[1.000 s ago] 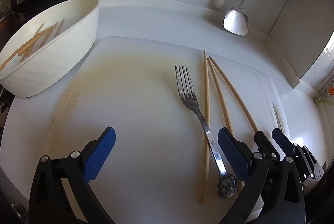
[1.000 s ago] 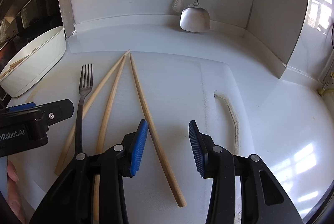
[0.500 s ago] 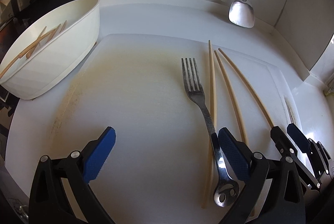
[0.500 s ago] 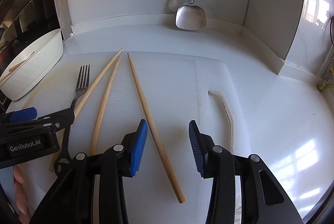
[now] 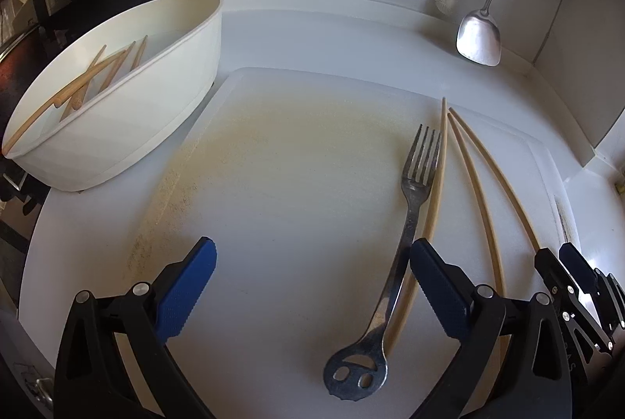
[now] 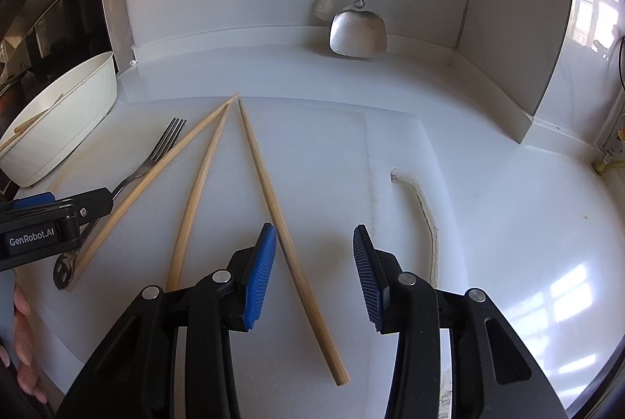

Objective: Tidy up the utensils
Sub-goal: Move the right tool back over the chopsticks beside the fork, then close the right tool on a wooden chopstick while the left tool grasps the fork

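Left tongs: spread wide, empty, tipped down over the fork handle.
Right tongs: spread, empty; one chopstick lies between them, right of the fork.
Fork: flat on the white board on the tabletop.
Bowl: far left of the fork; only the left view shows its chopsticks clearly.
Open room: bare board left of the fork.

Three loose chopsticks, one fork, one spatula, one bin.
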A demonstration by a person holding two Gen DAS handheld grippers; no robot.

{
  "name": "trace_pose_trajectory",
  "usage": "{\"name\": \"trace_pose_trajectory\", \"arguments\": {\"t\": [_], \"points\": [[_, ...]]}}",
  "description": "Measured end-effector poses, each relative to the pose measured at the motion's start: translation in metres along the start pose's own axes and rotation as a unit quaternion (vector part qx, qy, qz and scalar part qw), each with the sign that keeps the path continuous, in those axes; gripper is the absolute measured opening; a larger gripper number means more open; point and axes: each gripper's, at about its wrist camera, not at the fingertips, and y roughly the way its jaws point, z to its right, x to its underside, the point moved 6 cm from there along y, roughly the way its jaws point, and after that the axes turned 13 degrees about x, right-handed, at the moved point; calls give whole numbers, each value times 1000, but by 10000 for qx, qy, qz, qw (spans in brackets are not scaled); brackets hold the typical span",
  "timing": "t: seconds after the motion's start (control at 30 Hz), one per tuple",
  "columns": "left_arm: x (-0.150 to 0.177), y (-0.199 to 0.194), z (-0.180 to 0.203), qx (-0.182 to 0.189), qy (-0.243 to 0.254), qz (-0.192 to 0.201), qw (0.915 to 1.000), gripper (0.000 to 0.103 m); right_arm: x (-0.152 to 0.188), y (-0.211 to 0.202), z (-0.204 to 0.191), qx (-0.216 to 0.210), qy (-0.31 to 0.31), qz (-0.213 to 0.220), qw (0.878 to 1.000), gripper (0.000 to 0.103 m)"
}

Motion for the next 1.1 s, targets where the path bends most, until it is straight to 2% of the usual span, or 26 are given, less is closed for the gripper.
{"name": "trace_pose_trajectory", "arguments": {"t": [0.1,0.2,0.53,0.67,0.73,0.77,0.83,0.9,0.97,1.07,1.1], "points": [[-1,4,-3,-51,22,-83,10000,98,-1,0,-2,-8,-30,-3,10000,40],[-3,9,1,-99,252,-165,9995,98,-4,2,-6,-41,-127,12,9999,40],[-15,19,8,74,539,-111,9985,98,-20,14,-18,-230,-318,60,9992,40],[-16,20,11,145,648,-71,9978,95,-23,17,-21,-429,-294,9,9986,40],[-15,19,15,219,751,-58,9969,86,-23,17,-22,-474,-335,-7,9983,40],[-15,18,17,253,785,-73,9966,84,-22,16,-22,-513,-343,-13,9981,37],[-15,17,21,346,887,-117,9954,72,-21,14,-24,-528,-381,-1,9979,30],[-14,15,27,428,1004,-136,9939,60,-20,11,-29,-522,-457,32,9976,17],[-13,14,32,510,1084,-143,9927,50,-19,9,-32,-443,-540,73,9975,14],[-11,13,37,647,1186,-164,9907,26,-20,9,-33,-437,-518,80,9977,7],[-11,12,39,713,1194,-187,9901,12,-20,9,-32,-431,-510,81,9977,7]]}}
